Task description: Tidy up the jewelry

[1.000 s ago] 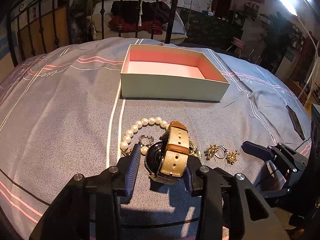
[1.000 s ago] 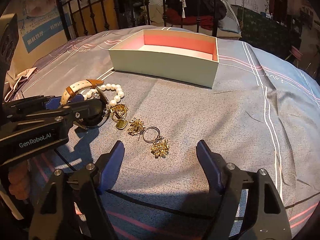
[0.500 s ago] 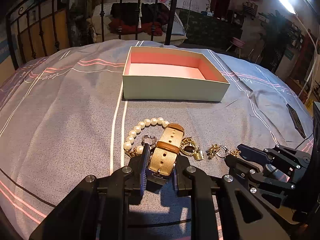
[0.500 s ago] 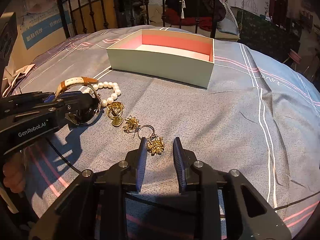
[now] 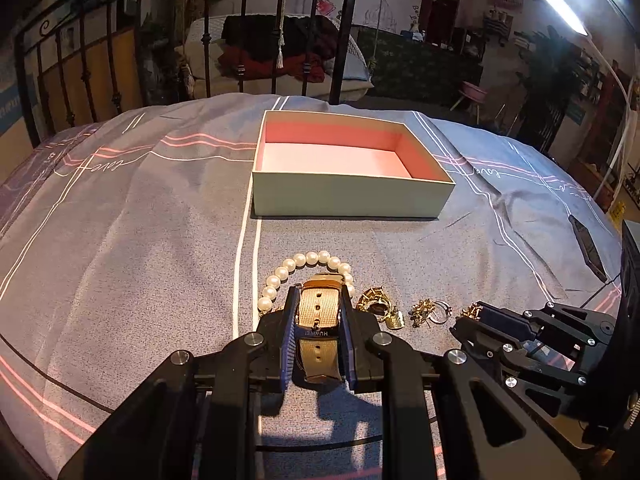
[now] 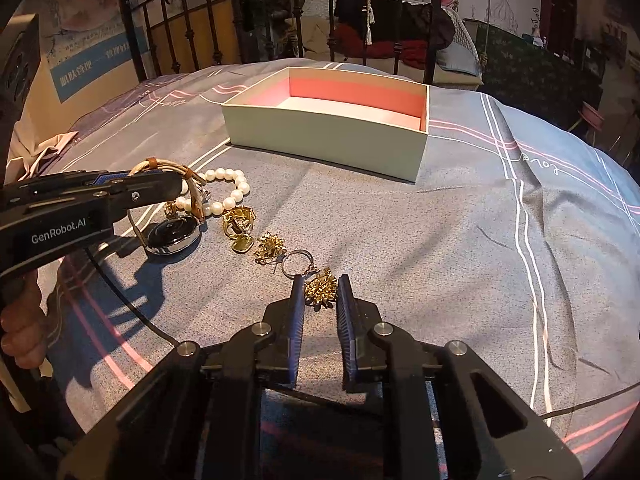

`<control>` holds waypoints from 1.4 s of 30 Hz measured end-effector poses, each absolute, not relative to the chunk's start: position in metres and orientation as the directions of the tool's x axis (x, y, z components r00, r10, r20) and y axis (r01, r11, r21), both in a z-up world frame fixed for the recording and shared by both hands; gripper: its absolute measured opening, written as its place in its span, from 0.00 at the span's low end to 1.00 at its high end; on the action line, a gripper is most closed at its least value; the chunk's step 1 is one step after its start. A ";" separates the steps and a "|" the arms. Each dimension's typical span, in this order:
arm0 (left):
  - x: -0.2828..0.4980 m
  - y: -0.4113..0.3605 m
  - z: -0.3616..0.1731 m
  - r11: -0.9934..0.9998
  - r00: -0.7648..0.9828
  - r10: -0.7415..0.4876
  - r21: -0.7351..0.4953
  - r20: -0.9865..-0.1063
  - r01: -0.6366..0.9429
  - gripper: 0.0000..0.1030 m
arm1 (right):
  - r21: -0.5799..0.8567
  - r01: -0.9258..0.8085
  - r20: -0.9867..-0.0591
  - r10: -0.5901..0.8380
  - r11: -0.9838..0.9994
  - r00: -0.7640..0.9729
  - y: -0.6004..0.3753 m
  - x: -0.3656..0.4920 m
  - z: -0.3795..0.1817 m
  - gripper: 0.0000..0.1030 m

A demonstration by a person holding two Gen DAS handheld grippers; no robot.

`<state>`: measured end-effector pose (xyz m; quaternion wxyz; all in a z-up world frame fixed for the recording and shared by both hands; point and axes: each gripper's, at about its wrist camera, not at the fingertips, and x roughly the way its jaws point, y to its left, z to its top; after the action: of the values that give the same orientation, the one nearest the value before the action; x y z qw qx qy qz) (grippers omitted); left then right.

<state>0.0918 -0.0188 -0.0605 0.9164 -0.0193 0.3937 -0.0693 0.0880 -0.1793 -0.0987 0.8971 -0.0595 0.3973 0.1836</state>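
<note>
My left gripper (image 5: pixel 318 294) is shut on the beige strap of a black-faced watch (image 5: pixel 318 320), which rests on the grey bedsheet. Behind the watch lies a pearl bracelet (image 5: pixel 304 258). To its right sit a gold locket piece (image 5: pixel 376 302), a gold earring (image 5: pixel 422 308) and a silver hoop (image 5: pixel 440 312). The jaws of my right gripper (image 6: pixel 321 284) are closing, and their blue pads touch both sides of a gold flower earring (image 6: pixel 320 290). The left gripper (image 6: pixel 176 182) reaches in over the watch (image 6: pixel 174 234). A pale green box (image 5: pixel 348 196) with a pink inside stands open farther back.
Everything lies on a bed with a grey sheet with pink and white lines (image 5: pixel 120 240), and iron bed rails (image 5: pixel 240 40) stand behind it. A dark flat device (image 5: pixel 586 246) lies at the right edge. A person's hand (image 6: pixel 16 332) holds the left gripper's handle.
Both pairs of jaws have closed: the left onto the watch strap, the right from wide open down onto the gold flower earring. Neither hand has shifted much.
</note>
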 end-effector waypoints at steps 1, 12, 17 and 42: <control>0.091 -0.019 -0.058 0.989 0.686 -0.146 -0.089 -0.713 0.117 0.18 | 0.043 -0.378 -0.729 0.288 0.925 0.621 -0.181 0.087 -0.097 0.17; 0.096 -0.014 -0.043 0.987 0.708 -0.157 -0.099 -0.689 0.123 0.13 | 0.048 -0.382 -0.707 0.302 0.923 0.640 -0.181 0.088 -0.084 0.17; 0.108 -0.010 -0.035 0.988 0.713 -0.152 -0.093 -0.685 0.121 0.13 | 0.061 -0.386 -0.686 0.320 0.920 0.653 -0.180 0.097 -0.073 0.17; 0.252 -0.042 -0.025 0.991 0.660 -0.100 -0.015 -0.745 0.134 0.13 | 0.056 -0.347 -0.651 0.297 0.936 0.698 -0.165 0.243 -0.036 0.17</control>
<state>0.2516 -0.0425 -0.0248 0.9108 0.0204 0.4073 -0.0642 0.2430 -0.1654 -0.0361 0.9208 -0.0356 0.3469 0.1748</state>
